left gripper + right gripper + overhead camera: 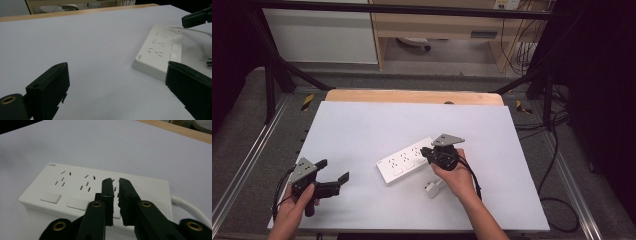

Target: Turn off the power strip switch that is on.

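Left gripper [334, 177]: jaws wide apart, holding nothing, low over bench [362, 125] near left front edge. Power strip [404, 161]: flat at bench centre, sockets up. Right gripper [115, 192]: jaws nearly closed, narrow gap, empty, tips over strip's right end. White plug [432, 187]: on bench beside right hand [457, 175].

Even overhead light, soft faint shadows, dark room edges, slightly soft, grainy close-ups

I see a white power strip [406, 160] lying flat and slanted mid-table, sockets up, switches along its near edge, and its white plug [432, 188] lying just beside it.
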Demonstrator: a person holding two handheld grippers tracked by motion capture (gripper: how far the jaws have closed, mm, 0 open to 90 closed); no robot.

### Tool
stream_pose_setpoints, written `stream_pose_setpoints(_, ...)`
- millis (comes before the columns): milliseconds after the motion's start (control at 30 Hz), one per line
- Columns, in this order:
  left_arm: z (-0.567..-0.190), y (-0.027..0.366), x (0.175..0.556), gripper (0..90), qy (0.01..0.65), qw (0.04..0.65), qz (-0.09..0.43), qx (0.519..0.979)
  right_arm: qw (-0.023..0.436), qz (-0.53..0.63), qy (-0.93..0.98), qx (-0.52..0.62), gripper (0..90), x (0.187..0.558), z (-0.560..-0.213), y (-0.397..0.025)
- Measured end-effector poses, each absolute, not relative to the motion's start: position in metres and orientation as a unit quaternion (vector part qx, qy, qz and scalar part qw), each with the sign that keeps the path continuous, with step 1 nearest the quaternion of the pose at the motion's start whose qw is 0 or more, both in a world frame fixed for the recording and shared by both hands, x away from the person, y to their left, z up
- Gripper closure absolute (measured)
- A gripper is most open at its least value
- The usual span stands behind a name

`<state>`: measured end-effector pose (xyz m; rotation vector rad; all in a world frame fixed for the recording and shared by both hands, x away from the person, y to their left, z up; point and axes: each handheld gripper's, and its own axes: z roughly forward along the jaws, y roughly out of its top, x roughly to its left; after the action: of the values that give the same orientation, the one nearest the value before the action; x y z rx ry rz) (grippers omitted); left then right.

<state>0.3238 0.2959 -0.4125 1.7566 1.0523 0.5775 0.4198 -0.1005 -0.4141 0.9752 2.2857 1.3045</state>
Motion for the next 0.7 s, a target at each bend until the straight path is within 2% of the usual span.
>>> stream_pose_setpoints(200, -0.413, 0.298, 0.324, 5.3, 0.435, 0.487, 0.238, 0.719, 0.173, 0.464, 0.793, 0.354, 51.9, 0.42, -0.405, -0.106)
stream_pose_setpoints(367, -0.413, 0.297, 0.323, 5.3, 0.434, 0.486, 0.238, 0.72, 0.172, 0.459, 0.786, 0.377, 23.2, 0.421, -0.4, -0.112)
stream_pose_setpoints(500, -0.412, 0.297, 0.324, 5.3, 0.436, 0.488, 0.239, 0.717, 0.175, 0.46, 0.779, 0.387, 12.2, 0.42, -0.398, -0.118)
stream_pose_setpoints(700, -0.412, 0.297, 0.323, 5.3, 0.437, 0.487, 0.239, 0.718, 0.192, 0.473, 0.763, 0.396, 5.4, 0.416, -0.39, -0.131)
